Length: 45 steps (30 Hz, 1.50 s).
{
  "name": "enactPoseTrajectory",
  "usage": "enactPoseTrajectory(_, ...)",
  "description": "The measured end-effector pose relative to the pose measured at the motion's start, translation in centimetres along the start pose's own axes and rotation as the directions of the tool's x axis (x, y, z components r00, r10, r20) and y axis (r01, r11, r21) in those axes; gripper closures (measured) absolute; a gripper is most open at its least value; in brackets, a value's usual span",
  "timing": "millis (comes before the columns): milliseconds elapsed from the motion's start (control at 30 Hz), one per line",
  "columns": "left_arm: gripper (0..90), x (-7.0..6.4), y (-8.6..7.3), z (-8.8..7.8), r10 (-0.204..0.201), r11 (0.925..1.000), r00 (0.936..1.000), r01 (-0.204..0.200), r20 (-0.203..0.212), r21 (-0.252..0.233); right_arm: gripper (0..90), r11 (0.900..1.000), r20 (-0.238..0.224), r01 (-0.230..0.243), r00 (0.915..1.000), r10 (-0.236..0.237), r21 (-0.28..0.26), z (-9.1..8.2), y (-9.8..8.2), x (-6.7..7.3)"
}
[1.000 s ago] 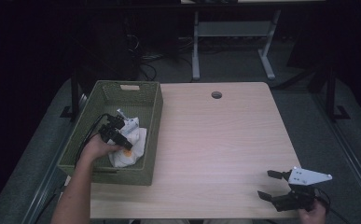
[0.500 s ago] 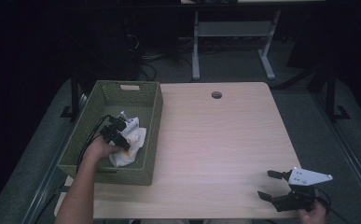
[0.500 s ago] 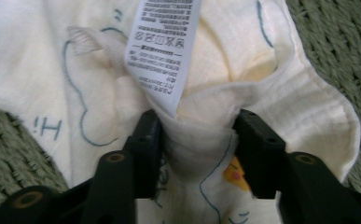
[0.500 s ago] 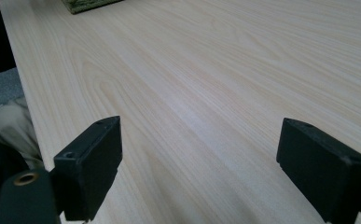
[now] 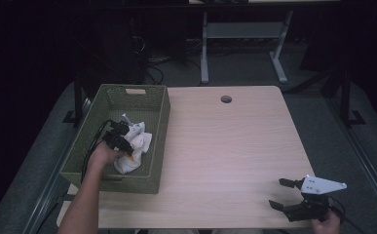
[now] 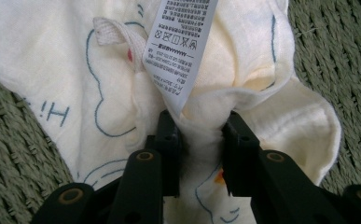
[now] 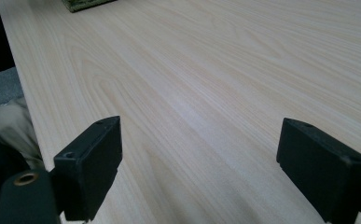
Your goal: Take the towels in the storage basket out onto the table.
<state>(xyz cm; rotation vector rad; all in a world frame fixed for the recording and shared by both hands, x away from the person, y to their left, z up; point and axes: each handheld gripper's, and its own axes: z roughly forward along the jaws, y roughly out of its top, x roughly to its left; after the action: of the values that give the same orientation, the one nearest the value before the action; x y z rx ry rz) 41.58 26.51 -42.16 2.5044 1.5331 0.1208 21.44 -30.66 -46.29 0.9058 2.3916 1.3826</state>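
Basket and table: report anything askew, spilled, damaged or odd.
Nothing stands out. The cream cloth lies crumpled in the green basket, a fold pinched by the left gripper, its care label showing. The right gripper hangs open above bare table.

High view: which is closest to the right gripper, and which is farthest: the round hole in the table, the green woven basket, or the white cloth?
From the right gripper, at the table's near right corner:
1. Round hole in the wooden table, at the far edge, middle.
2. White printed cloth, inside the basket, held by the left gripper.
3. Green woven basket, at the left; too close to the cloth to rank firmly.
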Motion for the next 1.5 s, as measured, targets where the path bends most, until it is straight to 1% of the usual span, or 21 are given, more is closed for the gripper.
enactPoseTrajectory(67,73.4,0.1,-0.1,-0.3,-0.006,1.0,1.0,0.006,-0.004,-0.008,13.8,1.0,-0.001,-0.005,1.0,0.005,0.003,0.0,0.0,0.0)
enactPoseTrajectory(200,73.8,0.6,-0.5,-1.5,-0.037,0.9972,0.9992,0.038,0.011,-0.065,13.8,1.0,-0.002,-0.007,1.0,0.007,0.0,0.0,0.0,-0.1)
enactPoseTrajectory(333,73.8,1.0,-1.1,-2.8,-0.066,0.9891,0.9969,0.071,0.043,-0.129,13.8,1.0,0.001,-0.009,1.0,0.009,-0.002,0.0,0.0,-0.1)
enactPoseTrajectory(433,73.8,1.4,-1.8,-4.0,-0.082,0.9793,0.9935,0.095,0.079,-0.179,13.8,1.0,0.002,-0.01,1.0,0.01,-0.002,0.0,0.0,-0.1)
enactPoseTrajectory(467,73.8,1.4,-1.8,-4.0,-0.082,0.9793,0.9935,0.095,0.079,-0.179,13.8,1.0,0.003,-0.006,1.0,0.006,-0.005,-0.1,0.0,-0.1)
enactPoseTrajectory(567,73.8,1.6,-2.3,-4.8,-0.089,0.9711,0.9902,0.111,0.107,-0.212,13.8,1.0,0.006,-0.005,1.0,0.005,-0.011,-0.1,0.0,-0.1)
enactPoseTrajectory(633,73.8,1.6,-2.5,-5.2,-0.093,0.9661,0.9902,0.115,0.104,-0.231,13.8,1.0,0.006,-0.005,1.0,0.005,-0.012,-0.1,0.0,-0.1)
enactPoseTrajectory(700,73.6,1.8,-2.8,-5.8,-0.107,0.9551,0.9852,0.14,0.134,-0.261,13.8,1.0,0.006,-0.008,0.9999,0.008,-0.01,-0.1,0.1,-0.1)
enactPoseTrajectory(733,73.6,1.8,-2.8,-5.8,-0.107,0.9551,0.9852,0.14,0.134,-0.261,13.8,1.0,0.006,-0.008,0.9999,0.008,-0.01,-0.1,0.1,-0.1)
enactPoseTrajectory(900,73.6,2.0,-3.2,-6.5,-0.115,0.9385,0.9776,0.165,0.176,-0.303,13.8,1.0,0.007,-0.018,0.9998,0.018,-0.02,-0.1,0.1,-0.1)
enactPoseTrajectory(1000,73.6,1.8,-3.5,-6.9,-0.11,0.9232,0.9692,0.182,0.22,-0.339,13.8,1.0,0.004,-0.017,0.9998,0.018,-0.017,-0.1,0.1,-0.2)
enactPoseTrajectory(1033,73.6,1.8,-3.5,-6.9,-0.11,0.9232,0.9692,0.182,0.22,-0.339,13.8,1.0,0.003,-0.018,0.9998,0.018,-0.02,-0.1,0.1,-0.2)
enactPoseTrajectory(1067,73.6,1.8,-3.7,-7.0,-0.105,0.9157,0.9637,0.19,0.246,-0.354,13.8,1.0,0.002,-0.018,0.9998,0.018,-0.02,-0.1,0.1,-0.1)
enactPoseTrajectory(1133,73.5,1.7,-3.7,-7.0,-0.109,0.9069,0.9595,0.203,0.26,-0.369,13.8,1.0,0.003,-0.017,0.9999,0.017,-0.018,-0.1,0.0,-0.1)
enactPoseTrajectory(1167,73.5,1.8,-3.8,-7.1,-0.111,0.8995,0.9531,0.217,0.281,-0.379,13.8,1.0,0.003,-0.018,0.9998,0.018,-0.018,-0.1,0.0,-0.1)
enactPoseTrajectory(1200,73.5,1.8,-3.8,-7.1,-0.111,0.8995,0.9531,0.217,0.281,-0.379,13.8,1.0,0.003,-0.018,0.9998,0.018,-0.018,-0.1,0.0,-0.1)
enactPoseTrajectory(1267,73.5,1.8,-3.8,-7.4,-0.113,0.8811,0.9417,0.242,0.317,-0.406,13.8,1.0,0.004,-0.018,0.9998,0.018,-0.021,-0.2,0.0,-0.1)
enactPoseTrajectory(1300,73.5,1.8,-3.9,-7.5,-0.11,0.8745,0.9384,0.248,0.327,-0.417,13.8,1.0,0.004,-0.019,0.9998,0.019,-0.022,-0.2,0.0,-0.1)
enactPoseTrajectory(1333,73.5,1.8,-3.9,-7.5,-0.11,0.8745,0.9384,0.248,0.327,-0.417,13.8,1.0,0.004,-0.019,0.9998,0.019,-0.022,-0.2,0.0,-0.1)
enactPoseTrajectory(1400,73.5,1.8,-3.9,-7.7,-0.11,0.8657,0.9338,0.258,0.341,-0.429,13.8,1.0,0.003,-0.018,0.9998,0.018,-0.023,-0.2,0.0,-0.1)
enactPoseTrajectory(1500,73.5,1.8,-4.0,-7.9,-0.103,0.863,0.9358,0.253,0.337,-0.437,13.8,1.0,0.002,-0.02,0.9998,0.02,-0.022,-0.2,0.0,-0.1)
